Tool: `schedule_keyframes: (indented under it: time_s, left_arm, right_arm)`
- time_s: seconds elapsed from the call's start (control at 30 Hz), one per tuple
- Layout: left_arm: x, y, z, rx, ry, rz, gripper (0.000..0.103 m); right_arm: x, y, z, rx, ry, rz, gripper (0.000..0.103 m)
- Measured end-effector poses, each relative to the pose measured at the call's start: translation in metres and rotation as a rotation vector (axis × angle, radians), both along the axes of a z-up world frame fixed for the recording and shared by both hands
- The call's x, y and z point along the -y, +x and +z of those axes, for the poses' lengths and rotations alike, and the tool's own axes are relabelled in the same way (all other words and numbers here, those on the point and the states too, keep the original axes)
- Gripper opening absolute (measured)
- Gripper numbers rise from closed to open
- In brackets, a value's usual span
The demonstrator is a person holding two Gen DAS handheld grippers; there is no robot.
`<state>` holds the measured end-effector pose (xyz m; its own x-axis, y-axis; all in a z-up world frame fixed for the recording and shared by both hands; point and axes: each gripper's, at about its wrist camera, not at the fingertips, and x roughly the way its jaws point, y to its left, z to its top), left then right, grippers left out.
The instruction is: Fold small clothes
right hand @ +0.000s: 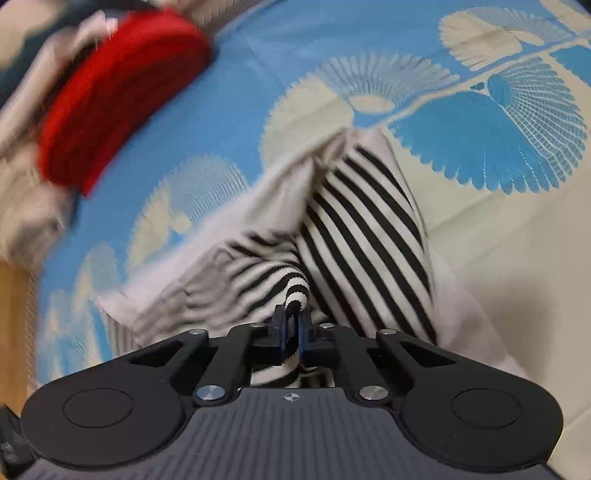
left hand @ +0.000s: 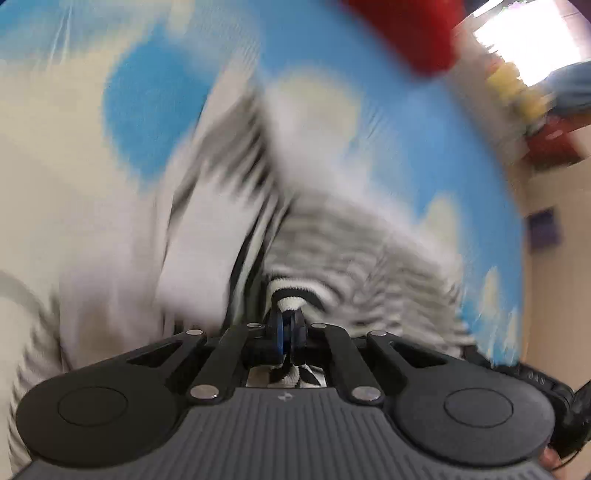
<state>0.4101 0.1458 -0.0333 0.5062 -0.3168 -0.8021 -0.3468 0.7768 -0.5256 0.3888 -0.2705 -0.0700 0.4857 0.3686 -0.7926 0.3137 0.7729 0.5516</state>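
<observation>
A small black-and-white striped garment [right hand: 365, 221] with a plain pale part [right hand: 280, 192] lies crumpled on a blue and cream patterned sheet [right hand: 258, 74]. My right gripper [right hand: 291, 321] is shut on a striped fold of it, the cloth pinched between the pads and bulging above them. In the blurred left wrist view the same striped garment [left hand: 369, 251] stretches away from my left gripper [left hand: 288, 317], which is shut on a striped edge that also shows below the fingers. The garment's far side is hidden by its own folds.
A red folded cloth [right hand: 122, 96] lies on the sheet at the upper left of the right wrist view, with pale and dark clothes [right hand: 26, 206] beside it. In the left wrist view the red cloth [left hand: 402, 33] lies at the top, near the bed's edge [left hand: 524, 206].
</observation>
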Motion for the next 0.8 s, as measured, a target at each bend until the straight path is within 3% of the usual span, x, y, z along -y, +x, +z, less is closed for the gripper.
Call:
schedule_keyframes:
  time_s: [0.03,0.1,0.17,0.2,0.23,0.3,0.37,0.43,0.47,0.5,0.57,0.63,0.73,0.77,0.8]
  left_arm:
    - [-0.004,-0.003,0.02,0.14,-0.01,-0.002,0.003]
    - [-0.009,-0.009,0.05,0.316,-0.013,-0.006,0.003]
    - [-0.016,-0.014,0.058,0.376,-0.01,0.002,0.003]
    - [-0.02,-0.012,0.053,0.332,-0.004,0.012,0.003]
    - [-0.024,-0.008,0.04,0.233,0.007,0.02,0.003]
    - [-0.031,-0.002,-0.002,-0.051,0.047,0.024,0.004]
    - [-0.033,-0.005,-0.037,-0.249,0.046,0.029,0.005]
    - [-0.035,-0.01,-0.049,-0.276,-0.037,0.048,0.008]
    - [-0.033,-0.009,-0.047,-0.257,-0.04,0.034,0.021]
    - [-0.032,-0.008,-0.041,-0.228,-0.025,0.018,0.035]
    - [-0.031,-0.007,-0.03,-0.172,0.014,0.014,0.041]
    - [-0.032,-0.005,-0.028,-0.168,0.033,0.042,0.041]
    - [-0.034,-0.007,-0.034,-0.211,0.037,0.067,0.039]
    - [-0.034,-0.006,-0.035,-0.223,0.029,0.059,0.036]
    - [-0.03,-0.004,-0.038,-0.226,0.022,0.05,0.024]
  right_arm:
    - [0.008,-0.003,0.007,0.055,0.087,-0.056,0.004]
    - [0.023,-0.015,0.026,0.222,0.281,-0.163,0.003]
    - [0.028,-0.024,0.046,0.335,0.264,-0.186,0.003]
    - [0.03,-0.027,0.047,0.342,0.253,-0.193,0.003]
    - [0.032,-0.026,0.04,0.292,0.252,-0.199,0.003]
    - [0.03,-0.019,0.012,0.076,0.218,-0.164,0.003]
    - [0.023,-0.019,-0.024,-0.17,0.125,-0.135,0.004]
    - [0.019,-0.023,-0.043,-0.277,0.072,-0.152,0.009]
    - [0.017,-0.023,-0.043,-0.278,0.047,-0.153,0.009]
    - [0.016,-0.021,-0.038,-0.244,0.032,-0.154,0.009]
    - [0.013,-0.018,-0.026,-0.166,0.014,-0.149,0.018]
    - [0.01,-0.012,-0.019,-0.131,-0.016,-0.122,0.04]
    - [0.003,-0.009,-0.027,-0.167,-0.012,-0.097,0.04]
    - [0.004,-0.009,-0.034,-0.187,0.001,-0.093,0.04]
    - [0.003,-0.007,-0.04,-0.2,0.012,-0.088,0.037]
